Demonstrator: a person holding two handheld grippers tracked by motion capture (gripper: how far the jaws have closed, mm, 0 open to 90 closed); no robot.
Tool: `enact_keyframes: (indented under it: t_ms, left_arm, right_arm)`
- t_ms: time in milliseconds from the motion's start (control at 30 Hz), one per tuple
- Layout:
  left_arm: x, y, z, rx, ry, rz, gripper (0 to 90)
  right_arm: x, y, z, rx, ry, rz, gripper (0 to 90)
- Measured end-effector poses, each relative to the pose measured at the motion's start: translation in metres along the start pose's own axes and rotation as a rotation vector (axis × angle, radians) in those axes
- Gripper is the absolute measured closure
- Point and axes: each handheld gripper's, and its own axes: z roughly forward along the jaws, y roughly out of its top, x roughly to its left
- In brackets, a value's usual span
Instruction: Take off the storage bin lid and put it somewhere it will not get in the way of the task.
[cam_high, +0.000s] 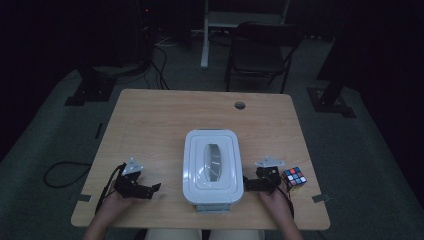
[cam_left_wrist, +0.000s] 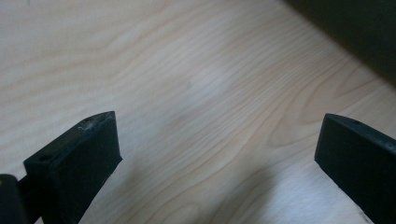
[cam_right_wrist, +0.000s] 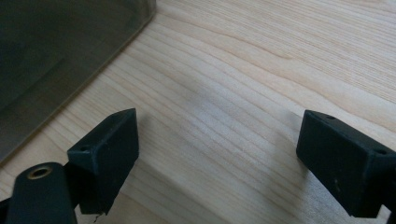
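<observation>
- White lidded box (cam_high: 213, 167) at near-middle of table (cam_high: 165, 115), lid on, untouched.
- Right gripper (cam_high: 248, 183) just right of box, jaws wide, nothing between; left gripper (cam_high: 156, 188) left of box, well apart, jaws wide, empty.
- Step, judged: approach. Next: close in on box lid from both sides.
- Colour cube (cam_high: 294, 178) right of box.
- Pale wood surface; dark room, folding chair (cam_high: 261, 50) beyond box.

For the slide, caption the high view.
Open tools, left and right, flank a white lidded box; puzzle cube at right.
</observation>
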Motion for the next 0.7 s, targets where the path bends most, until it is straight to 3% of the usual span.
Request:
enact_keyframes:
  t_ms: [133, 200, 300, 333, 367, 500, 700]
  left_arm:
    - [-0.002, 0.009, -0.008, -0.029, -0.036, 0.015, 0.8]
    - [-0.004, 0.019, -0.017, -0.065, -0.083, 0.035, 0.8]
    - [-0.007, 0.027, -0.023, -0.095, -0.116, 0.043, 0.8]
    - [-0.007, 0.027, -0.023, -0.095, -0.116, 0.043, 0.8]
    - [-0.011, 0.033, -0.026, -0.106, -0.118, 0.070, 0.8]
    - [-0.021, 0.048, -0.034, -0.131, -0.125, 0.118, 0.8]
    - [-0.036, 0.069, -0.041, -0.169, -0.172, 0.164, 0.8]
  right_arm:
    - [0.000, 0.000, 0.000, 0.000, 0.000, 0.000, 12.9]
    - [0.000, 0.000, 0.000, 0.000, 0.000, 0.000, 12.9]
    - [0.000, 0.000, 0.000, 0.000, 0.000, 0.000, 12.9]
    - [0.000, 0.000, 0.000, 0.000, 0.000, 0.000, 12.9]
    - [0.000, 0.000, 0.000, 0.000, 0.000, 0.001, 12.9]
    - [0.000, 0.000, 0.000, 0.000, 0.000, 0.000, 12.9]
    - [0.000, 0.000, 0.000, 0.000, 0.000, 0.000, 12.9]
